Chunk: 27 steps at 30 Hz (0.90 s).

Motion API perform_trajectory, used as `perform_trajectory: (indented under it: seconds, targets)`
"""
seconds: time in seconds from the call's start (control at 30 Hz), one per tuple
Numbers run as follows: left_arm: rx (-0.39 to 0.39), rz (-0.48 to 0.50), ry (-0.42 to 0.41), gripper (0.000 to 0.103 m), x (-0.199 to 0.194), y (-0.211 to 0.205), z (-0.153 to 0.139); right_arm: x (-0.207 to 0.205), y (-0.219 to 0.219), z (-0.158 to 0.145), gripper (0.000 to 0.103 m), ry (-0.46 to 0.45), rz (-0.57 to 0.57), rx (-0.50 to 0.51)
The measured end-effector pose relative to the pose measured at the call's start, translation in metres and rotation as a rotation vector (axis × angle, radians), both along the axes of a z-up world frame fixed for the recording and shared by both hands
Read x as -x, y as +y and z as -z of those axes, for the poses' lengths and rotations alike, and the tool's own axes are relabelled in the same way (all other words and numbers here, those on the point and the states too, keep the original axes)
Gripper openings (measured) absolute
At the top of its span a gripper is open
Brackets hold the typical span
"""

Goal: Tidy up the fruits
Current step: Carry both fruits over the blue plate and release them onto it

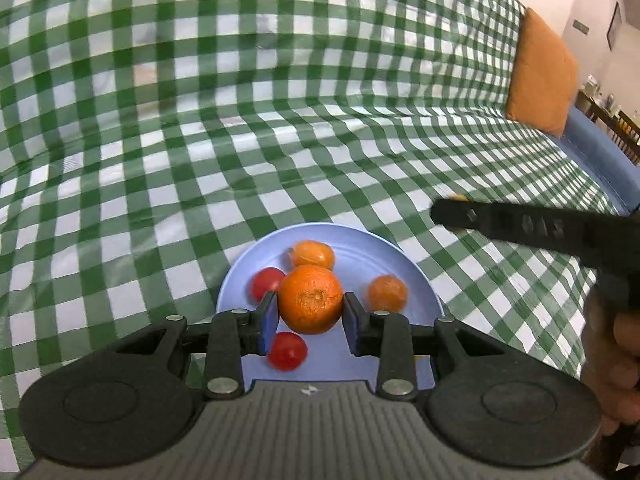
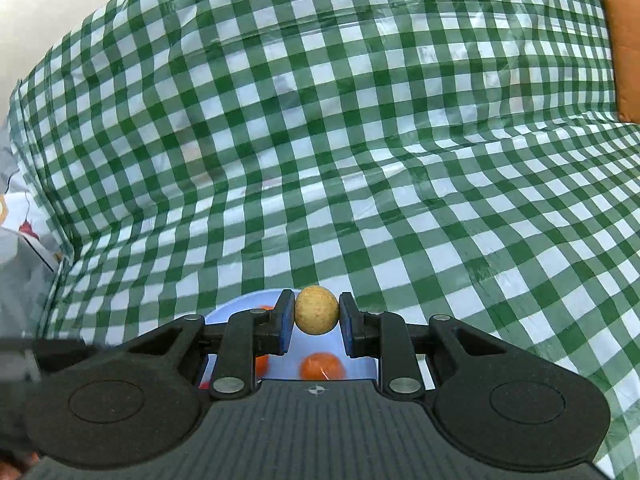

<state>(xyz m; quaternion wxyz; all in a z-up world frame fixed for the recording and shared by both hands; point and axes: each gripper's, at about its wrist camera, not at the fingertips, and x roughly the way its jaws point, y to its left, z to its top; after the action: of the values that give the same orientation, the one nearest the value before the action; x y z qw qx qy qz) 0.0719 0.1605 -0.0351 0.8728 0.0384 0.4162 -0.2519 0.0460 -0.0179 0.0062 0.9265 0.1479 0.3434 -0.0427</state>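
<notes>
Left wrist view: left claw (image 1: 310,316) closed onto a large orange (image 1: 310,299), blue pads (image 1: 269,322) pressed against both flanks, the fruit carried over the blue plate (image 1: 420,280). Already on the plate: two smaller oranges (image 1: 387,293) on the far and right sides, and two red tomatoes (image 1: 287,351), one behind the left pad, one below it. Cannot tell whether the large orange is resting on the plate or just above it. Right claw arm reaching in from the right edge, with a hand (image 1: 612,364) beneath it. Green checked cloth (image 1: 200,140) over a soft surface, looking more like a bed or sofa than a desk; orange cushion (image 1: 540,76) at the far right.

Right wrist view: right claw (image 2: 317,316) pinched on a small round tan fruit (image 2: 317,315), gripped at its widest part, held above the near rim of the same plate (image 2: 240,306), with orange fruit (image 2: 322,365) showing below.

Judged as the placing step. Best done by lowering each fruit into a bare gap on the plate before opening, releasing gently and only a little wider than the fruit, one claw at a time. Round fruit likely to roll and knock neighbours off, especially on a plate that may tip on soft cloth.
</notes>
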Motion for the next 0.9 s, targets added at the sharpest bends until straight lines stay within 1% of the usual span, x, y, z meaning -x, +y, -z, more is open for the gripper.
perform_trajectory:
  seconds: [0.13, 0.33, 0.67, 0.9]
  targets:
    - [-0.002, -0.002, 0.007, 0.037, -0.003, -0.004, 0.005, -0.005, 0.004, -0.003, 0.025, -0.021, 0.005, 0.005]
    - [-0.005, 0.002, 0.005, 0.037, -0.009, -0.014, 0.003, -0.008, 0.009, -0.003, 0.025, -0.035, 0.000, 0.020]
    - [-0.003, 0.030, 0.006, 0.037, -0.005, -0.014, 0.006, -0.012, 0.016, 0.001, 0.025, -0.047, -0.041, 0.025]
    - [-0.004, 0.037, 0.006, 0.037, -0.006, -0.013, 0.005, -0.015, 0.019, 0.003, 0.025, -0.047, -0.044, 0.019]
